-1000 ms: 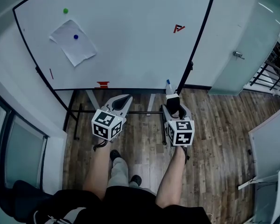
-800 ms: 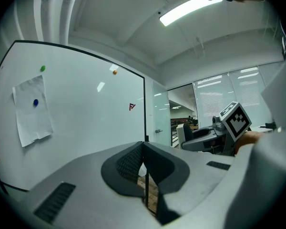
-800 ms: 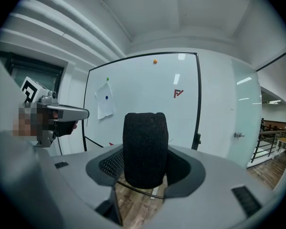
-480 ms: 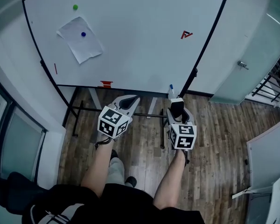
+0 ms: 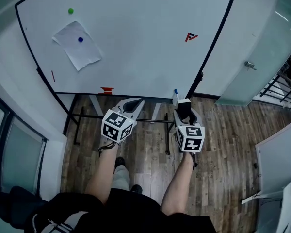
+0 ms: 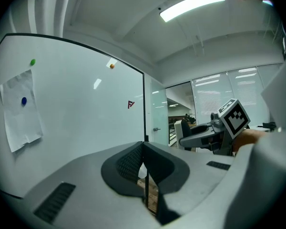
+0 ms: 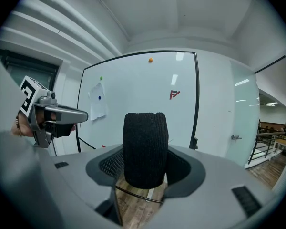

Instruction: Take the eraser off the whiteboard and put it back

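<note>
**Eraser in right jaws, off the board**

Right gripper (image 7: 146,168) is clamped on the eraser (image 7: 144,137). It's a black felt block standing upright between the pads and filling the gap. Left gripper (image 6: 143,152) has its jaws pressed together with nothing between them. Whiteboard (image 7: 143,87) sits ahead of both jaw pairs, apart from the eraser.

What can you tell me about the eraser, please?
The eraser is a dark block with rounded corners; its black face looks coarse, like felt. It stands upright between the jaws of the right gripper, which are closed on its sides, with its top rising well above them. Nothing else touches it. It is held off the whiteboard, in front of the board's lower right part, above the wooden floor.
</note>
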